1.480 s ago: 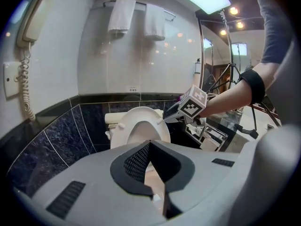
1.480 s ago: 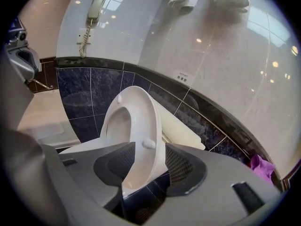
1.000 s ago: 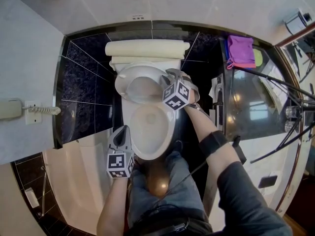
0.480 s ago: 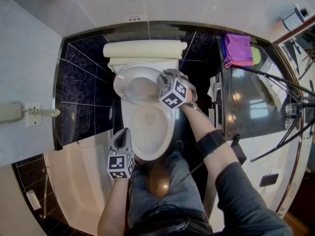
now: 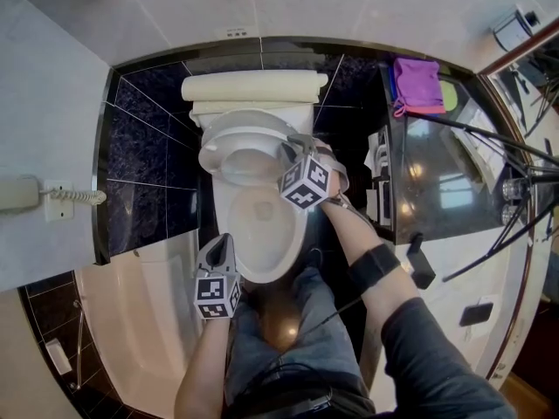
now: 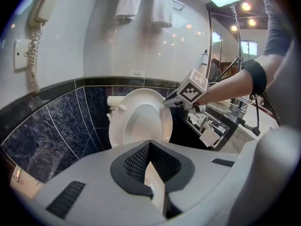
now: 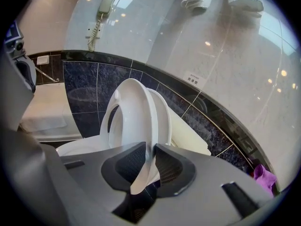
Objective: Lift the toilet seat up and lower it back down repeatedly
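Two down-tilted tools: right tool (image 7: 150, 146) just clamped toilet seat (image 7: 146, 109), left tool (image 6: 149, 144) seemingly clenched.

Right gripper (image 7: 149, 150): jaws have just been closing and are clamped on the seat (image 7: 149, 119) rim. It tilts downward, with the right forearm (image 5: 349, 225) stretched forward. Left gripper (image 6: 146, 145): I read its tips as together, nothing gripped. It angles down, left forearm (image 5: 203, 365) held close in.

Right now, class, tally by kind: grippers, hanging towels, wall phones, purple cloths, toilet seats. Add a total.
gripper: 2 (left gripper, right gripper)
hanging towel: 2
wall phone: 1
purple cloth: 1
toilet seat: 1
Total: 7
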Demonstrator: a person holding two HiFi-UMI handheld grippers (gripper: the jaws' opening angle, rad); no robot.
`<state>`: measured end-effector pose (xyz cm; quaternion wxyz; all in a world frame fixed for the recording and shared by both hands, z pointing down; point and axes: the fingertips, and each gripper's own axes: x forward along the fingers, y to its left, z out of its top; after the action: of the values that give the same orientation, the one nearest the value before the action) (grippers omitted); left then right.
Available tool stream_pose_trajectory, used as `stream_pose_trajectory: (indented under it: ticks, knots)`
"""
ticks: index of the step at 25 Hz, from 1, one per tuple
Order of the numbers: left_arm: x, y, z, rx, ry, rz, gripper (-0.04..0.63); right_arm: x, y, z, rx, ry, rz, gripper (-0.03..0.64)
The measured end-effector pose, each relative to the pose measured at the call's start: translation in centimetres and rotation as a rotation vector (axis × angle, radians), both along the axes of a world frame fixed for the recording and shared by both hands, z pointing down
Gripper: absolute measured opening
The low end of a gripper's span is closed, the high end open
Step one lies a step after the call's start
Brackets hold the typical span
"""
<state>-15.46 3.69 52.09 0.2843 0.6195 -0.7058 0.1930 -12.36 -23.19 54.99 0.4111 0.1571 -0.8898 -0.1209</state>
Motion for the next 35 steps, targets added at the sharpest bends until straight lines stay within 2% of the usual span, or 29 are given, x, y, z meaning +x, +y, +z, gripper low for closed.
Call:
stream_pose_trajectory:
  ticks: [8,21,29,35]
  knots:
    - [0.7,2.4,1.8,-0.034,0.028,0.03,0.0,2.4,5.2,-0.6,0.057,0.007,0.002,0.078]
    - [1.3,2.3,6.3,-0.017,0.075,0.088,0.0,7.4,16.1,1.2,0.167,0.065,0.012,0.071]
    - [2.2,3.6,7.5,-0.019,0.101,0.123,0.0,10.5,23.4,4.8,0.146,0.155,-0.014,0.076]
    - [3.3,6.5,9.5,-0.031,0.095,0.135,0.0,12.0,26.1,6.5,0.115,0.176,0.009,0.074]
